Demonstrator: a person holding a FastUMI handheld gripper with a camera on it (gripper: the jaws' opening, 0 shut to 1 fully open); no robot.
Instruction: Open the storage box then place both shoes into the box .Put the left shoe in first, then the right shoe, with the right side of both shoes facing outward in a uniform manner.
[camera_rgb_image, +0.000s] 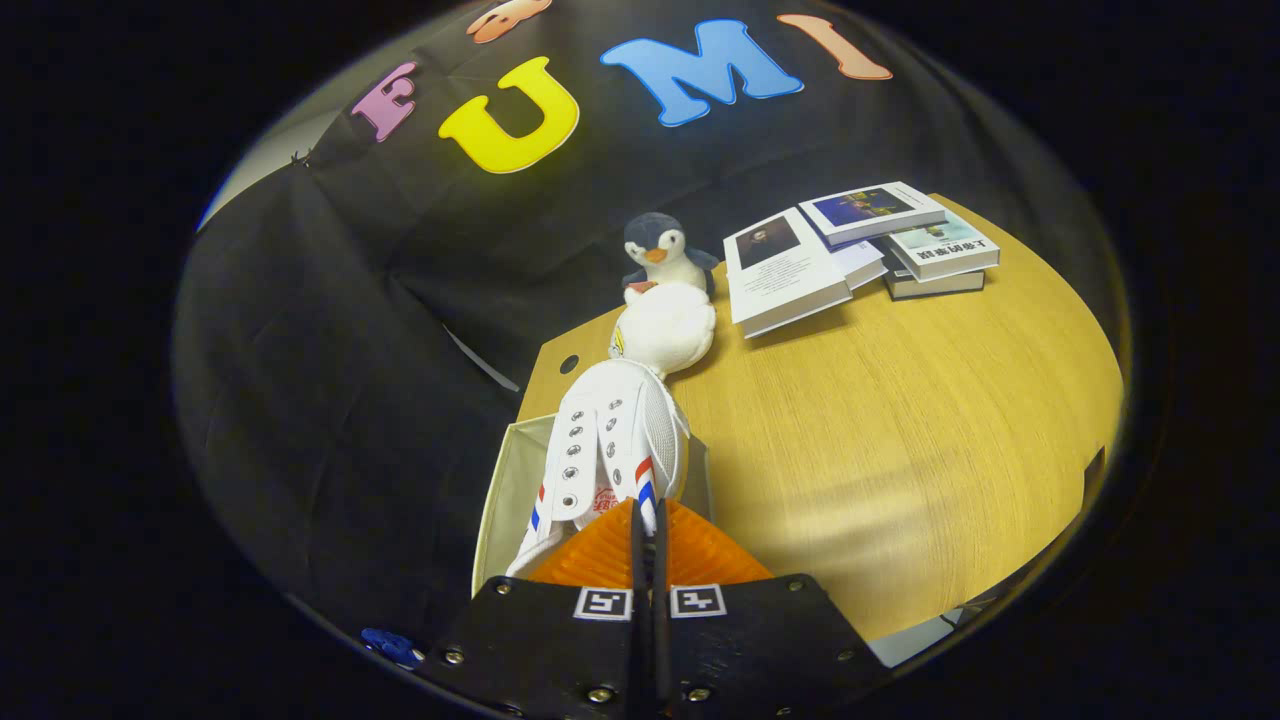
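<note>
In the gripper view, the hand-held gripper (647, 545) has its two fingers pressed close together, clamped on the rear part of a white shoe (612, 440). The thin edge of the shoe's opening sits squeezed between the fingers, so both press on it. The shoe points away from the fingers, toe far and heel near. It has rows of metal eyelets along its lace area, and red and blue stripes on each side close to the fingers. No laces can be made out.

The shoe hangs over an open storage box (497, 500) with pale inner walls. The box stands at the near left corner of the table (900, 430), just ahead of and below the fingers. Whether the shoe's sole touches the box cannot be told.

The shoe's toe reaches toward a round white soft toy (665, 325) lying on the table beyond it. Just behind that toy stands a plush penguin (662, 250), against the black cloth wall. To the right of the penguin lies a loose pile of books (860, 250), some overlapping, near the far edge of the wooden table. A small round hole (569, 363) shows in the table's left part, beside the white soft toy.
</note>
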